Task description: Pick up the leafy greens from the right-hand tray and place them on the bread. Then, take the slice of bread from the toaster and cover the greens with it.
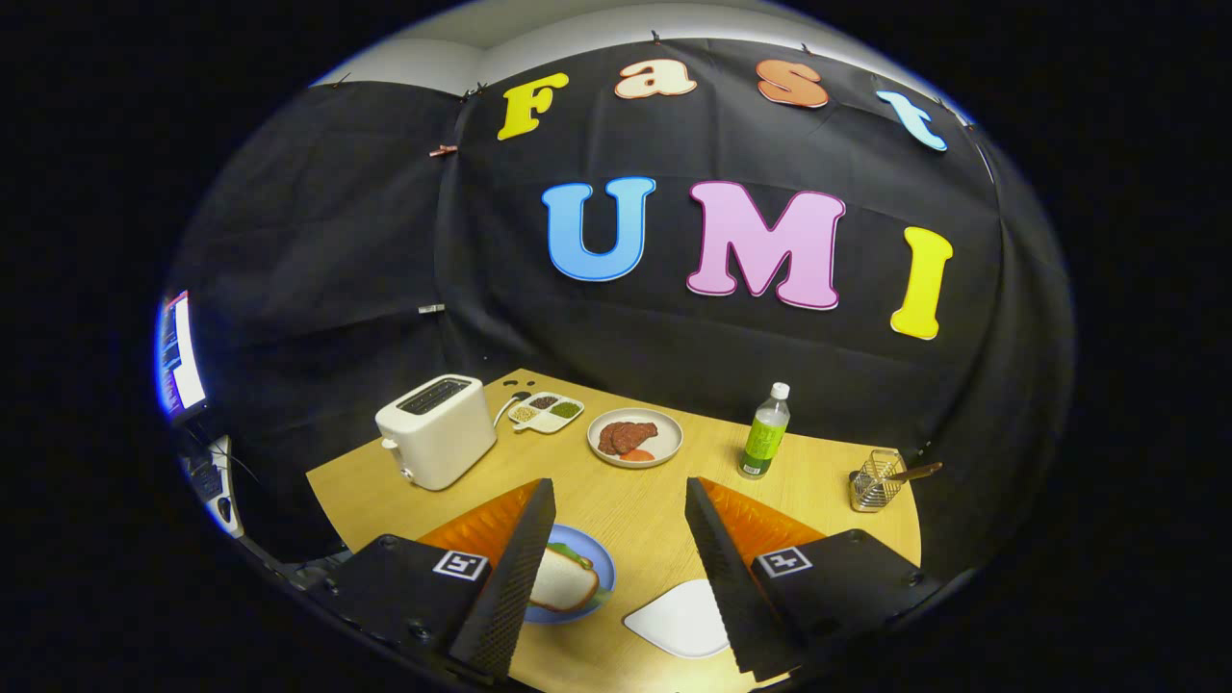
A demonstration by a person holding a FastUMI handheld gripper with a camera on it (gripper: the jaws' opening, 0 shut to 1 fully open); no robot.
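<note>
My gripper hangs open above the wooden table with nothing between its fingers. Below the left finger a blue plate holds a slice of bread. A bit of leafy green peeks out from under the slice's far edge. The left finger hides part of the plate. A white tray lies by the right finger, its visible surface bare. Beyond the left finger stands a white toaster, its top slots dark.
Ahead of the fingers sits a white plate with brown meat slices and a red slice. Behind it is a small compartment dish. A green bottle and a wire basket holding a utensil stand to the right. A monitor glows far left.
</note>
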